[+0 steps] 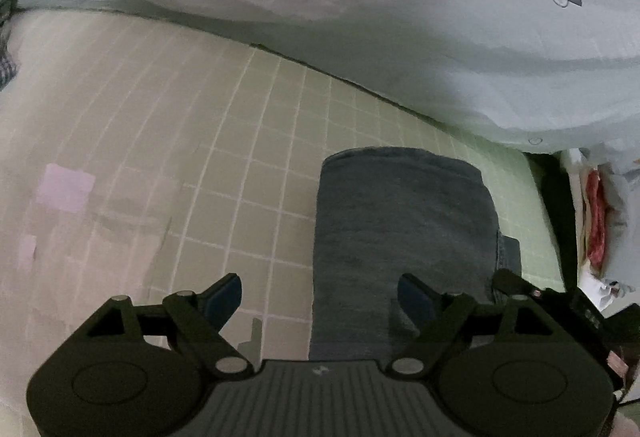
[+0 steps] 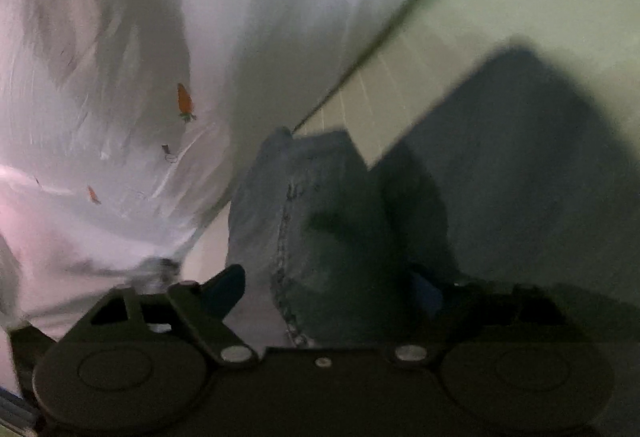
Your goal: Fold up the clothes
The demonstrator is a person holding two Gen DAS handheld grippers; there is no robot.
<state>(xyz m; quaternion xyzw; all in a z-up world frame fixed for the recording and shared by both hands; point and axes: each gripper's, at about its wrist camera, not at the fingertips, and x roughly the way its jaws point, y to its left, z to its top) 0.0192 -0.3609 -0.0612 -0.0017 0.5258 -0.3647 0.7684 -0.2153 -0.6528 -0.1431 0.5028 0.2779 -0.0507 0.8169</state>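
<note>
I have the left gripper (image 1: 320, 297) hovering with its jaws spread wide and nothing pinched: the folded jeans (image 1: 404, 237) lie flat on the checked sheet (image 1: 180, 157) just ahead of it, under and beyond its right finger, while the left finger stands over bare sheet. I read that as a finished fold set down to rest, the jaws clear of the cloth so it keeps its shape.

The right gripper (image 2: 332, 289) is also spread, with the stitched denim edge of the same jeans (image 2: 312, 229) rising between its fingers. That view is smeared, so I think the pads are not pressing on it, though I would not swear to it. A dark shadow falls on the sheet to its right.

Beyond both grippers, a pale quilt with carrot prints (image 1: 440, 17) is bunched along the far edge of the sheet, likely pushed aside to leave folding room.

Counting: one pair of jeans, one quilt, two grippers. One carrot shows in the left view, two in the right.
</note>
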